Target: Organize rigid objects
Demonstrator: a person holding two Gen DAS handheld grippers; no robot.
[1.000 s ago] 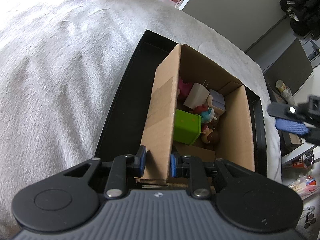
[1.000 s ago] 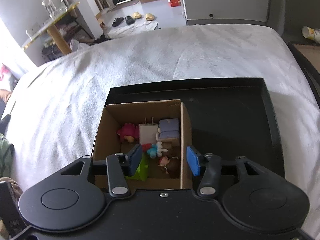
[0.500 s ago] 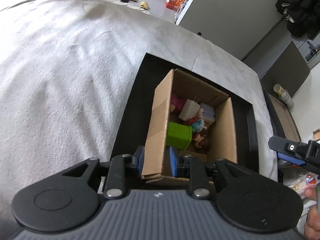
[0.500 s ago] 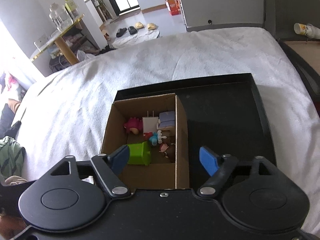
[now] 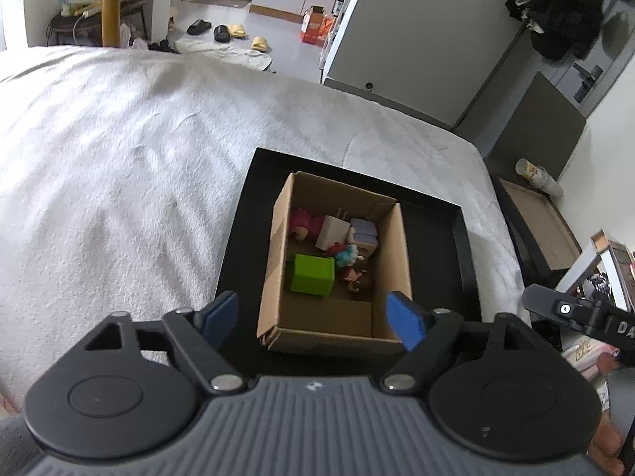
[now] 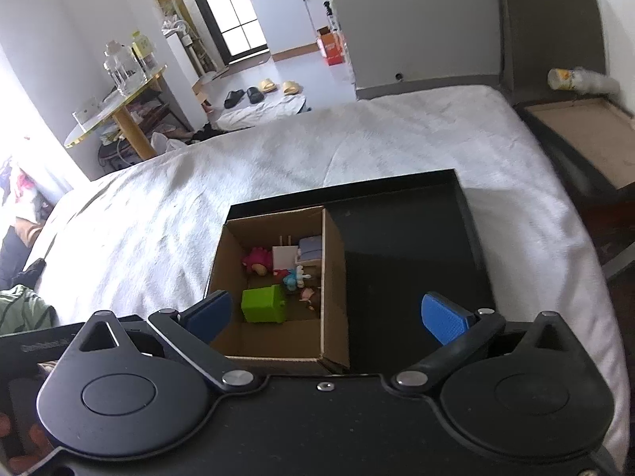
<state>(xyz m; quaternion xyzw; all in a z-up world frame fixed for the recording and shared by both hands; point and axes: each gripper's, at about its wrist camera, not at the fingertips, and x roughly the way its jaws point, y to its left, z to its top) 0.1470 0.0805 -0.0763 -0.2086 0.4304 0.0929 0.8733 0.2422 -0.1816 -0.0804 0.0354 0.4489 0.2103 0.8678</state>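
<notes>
An open cardboard box (image 5: 274, 273) stands in the left part of a black tray (image 5: 242, 246) on a white bed. Inside lie a green cube (image 5: 311, 275), a white charger (image 5: 331, 232), a pink toy (image 5: 303, 222), a lavender block (image 5: 363, 234) and small dolls. My left gripper (image 5: 313, 317) hovers above the box's near end, its jaws opening, touching nothing. My right gripper (image 6: 327, 315) hangs above the box (image 6: 335, 277) and tray (image 6: 408, 261), jaws opening wide and empty. The green cube (image 6: 264, 303) shows between them, far below.
The white bed cover (image 5: 119, 178) spreads left and beyond the tray. A black-rimmed low table (image 6: 587, 135) with a paper cup (image 6: 575, 79) stands beside the bed at right. A round table (image 6: 115, 111) and slippers (image 6: 254, 93) are on the floor beyond.
My left gripper let go of the box's left wall, opened and rose back. My right gripper spread wide off the right wall and also pulled up and away. The box stayed in the tray.
</notes>
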